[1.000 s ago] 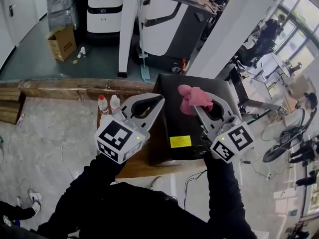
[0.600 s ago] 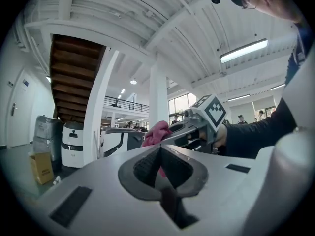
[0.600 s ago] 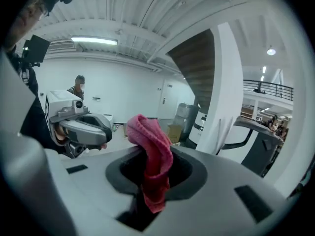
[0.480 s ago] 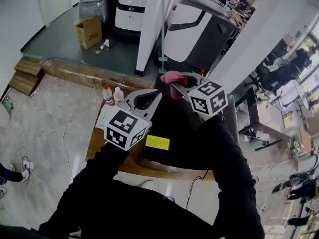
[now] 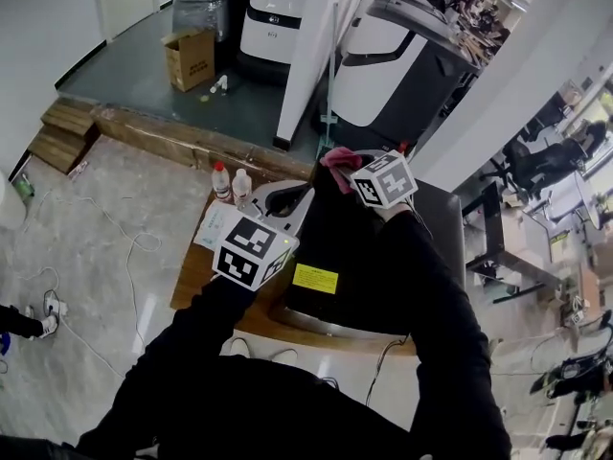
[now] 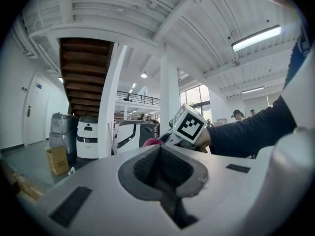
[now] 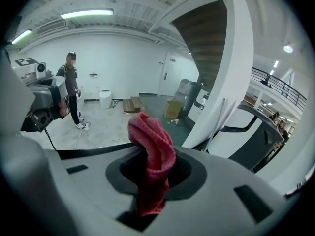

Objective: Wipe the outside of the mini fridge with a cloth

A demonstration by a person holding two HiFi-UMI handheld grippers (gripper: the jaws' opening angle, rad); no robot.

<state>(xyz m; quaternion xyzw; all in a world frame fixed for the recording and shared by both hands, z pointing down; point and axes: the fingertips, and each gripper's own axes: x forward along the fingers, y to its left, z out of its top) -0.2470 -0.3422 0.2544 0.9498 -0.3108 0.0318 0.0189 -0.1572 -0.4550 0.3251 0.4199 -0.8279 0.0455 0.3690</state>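
Wooden table (image 5: 192,281), carrying the mini fridge (image 5: 321,233), a black box that I see from above with its top towards me.

Right gripper (image 5: 337,158): I have it reached over the far edge of the fridge top. In the right gripper view its jaws are clamped on the pink cloth (image 7: 152,156), which bunches upward between them. In the head view the cloth (image 5: 334,153) lies at that far edge; whether it touches the surface I cannot tell.

Left gripper (image 5: 290,195): held beside the fridge's left top edge. In the left gripper view its jaws (image 6: 160,147) are closed together with nothing between them.

Two small bottles (image 5: 232,184) stand on the table just left of the fridge. A yellow label (image 5: 316,278) sits on the near part of the top.

Progress, as I judge it: wiping is under way at the top's far edge. No surface shows a wiped or unwiped trace, so the share done is unclear; the sides and front likely remain.
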